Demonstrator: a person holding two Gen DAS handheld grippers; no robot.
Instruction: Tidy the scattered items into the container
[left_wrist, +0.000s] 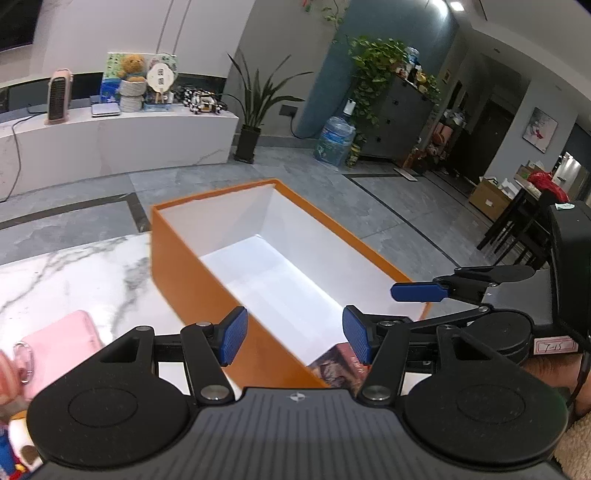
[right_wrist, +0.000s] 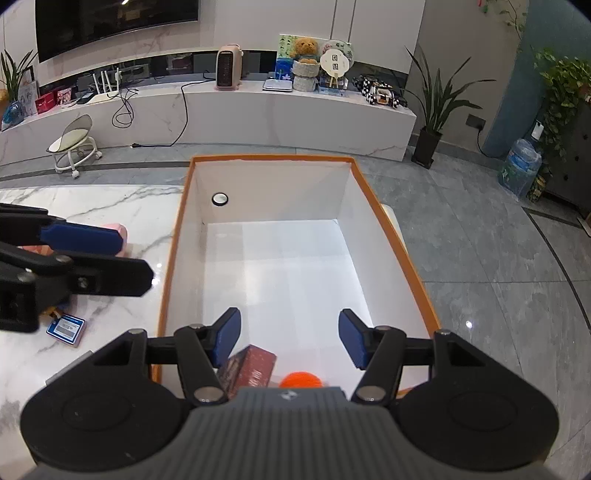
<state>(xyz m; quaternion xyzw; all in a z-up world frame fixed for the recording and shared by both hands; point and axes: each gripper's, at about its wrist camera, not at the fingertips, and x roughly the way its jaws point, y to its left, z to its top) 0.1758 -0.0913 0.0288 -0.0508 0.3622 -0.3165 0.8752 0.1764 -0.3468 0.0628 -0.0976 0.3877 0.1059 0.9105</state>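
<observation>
The orange box (left_wrist: 192, 280) with a white inside stands on the marble table (left_wrist: 74, 280); it also shows in the right wrist view (right_wrist: 391, 225). My left gripper (left_wrist: 293, 338) is open and empty over the box's near wall. My right gripper (right_wrist: 290, 341) is open and empty above the box's near end. A dark red box (right_wrist: 255, 369) and an orange ball (right_wrist: 301, 379) lie inside below it. The red box also shows in the left wrist view (left_wrist: 341, 363). A pink pouch (left_wrist: 61, 347) lies on the table to the left.
A blue card (right_wrist: 66, 328) lies on the table left of the box. A keyring clip (left_wrist: 24, 360) and a colourful toy (left_wrist: 14, 439) sit at the left edge. The table ends just beyond the box, with grey floor (right_wrist: 480, 258) behind and right.
</observation>
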